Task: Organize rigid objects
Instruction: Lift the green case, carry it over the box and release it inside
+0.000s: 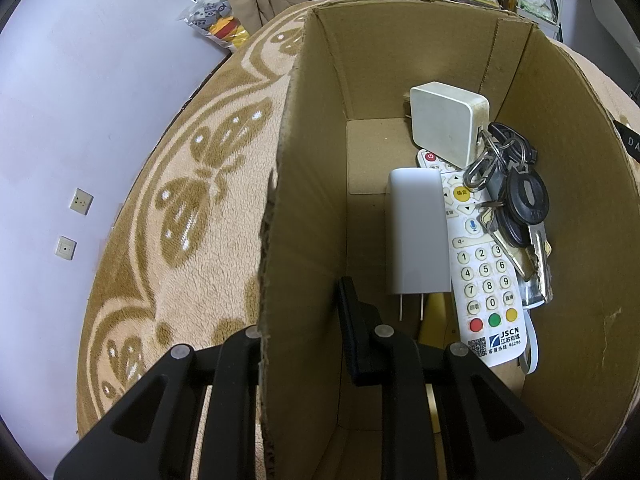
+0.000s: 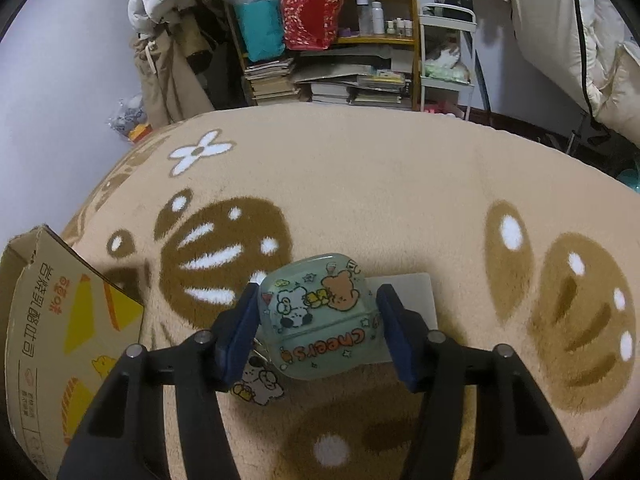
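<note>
The left gripper (image 1: 304,328) is gripping the box (image 1: 312,184) wall in its jaws; the right gripper (image 2: 318,330) is clamping the earbud case (image 2: 320,316).

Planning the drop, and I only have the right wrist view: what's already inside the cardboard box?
Observer: A white remote, a square adapter, a plug charger and keys.
Operator: Any free floor for the green case?
Observer: Yes, bare box floor left of the plug charger in the left wrist view.
Operator: Where's the left gripper?
Observer: The left gripper straddles the box's wall, one finger inside.
</note>
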A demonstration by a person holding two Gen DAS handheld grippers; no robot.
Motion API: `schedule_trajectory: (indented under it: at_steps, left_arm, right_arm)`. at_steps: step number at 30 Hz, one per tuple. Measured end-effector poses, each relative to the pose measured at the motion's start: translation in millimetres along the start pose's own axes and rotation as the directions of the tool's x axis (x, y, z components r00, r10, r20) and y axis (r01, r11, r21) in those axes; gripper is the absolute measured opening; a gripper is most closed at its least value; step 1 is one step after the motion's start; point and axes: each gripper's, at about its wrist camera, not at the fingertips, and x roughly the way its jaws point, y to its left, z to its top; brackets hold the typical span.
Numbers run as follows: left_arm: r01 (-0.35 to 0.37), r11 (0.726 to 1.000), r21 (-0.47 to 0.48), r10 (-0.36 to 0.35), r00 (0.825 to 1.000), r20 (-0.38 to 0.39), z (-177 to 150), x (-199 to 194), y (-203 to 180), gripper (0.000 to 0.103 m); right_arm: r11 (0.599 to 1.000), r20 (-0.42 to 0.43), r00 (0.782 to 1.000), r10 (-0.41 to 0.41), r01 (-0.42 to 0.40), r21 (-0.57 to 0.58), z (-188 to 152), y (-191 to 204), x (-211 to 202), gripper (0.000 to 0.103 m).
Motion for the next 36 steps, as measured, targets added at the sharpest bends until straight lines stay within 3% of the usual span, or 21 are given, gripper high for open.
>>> schedule_trajectory:
  at_steps: [16, 36]
  left_arm:
    - [-0.001, 1.000, 0.002, 0.001, 1.000, -0.001, 0, 0, 0, 0.020]
    - [-0.001, 1.000, 0.003, 0.001, 1.000, 0.000, 0, -1, 0, 0.020]
  right_arm:
    - [0.999, 0.011, 0.999, 0.030, -0.030, 0.044, -4, -4, -14, 0.062]
    - [0.993, 0.176, 0.977, 0.118, -0.116, -0.025, 19, 28, -81, 0.062]
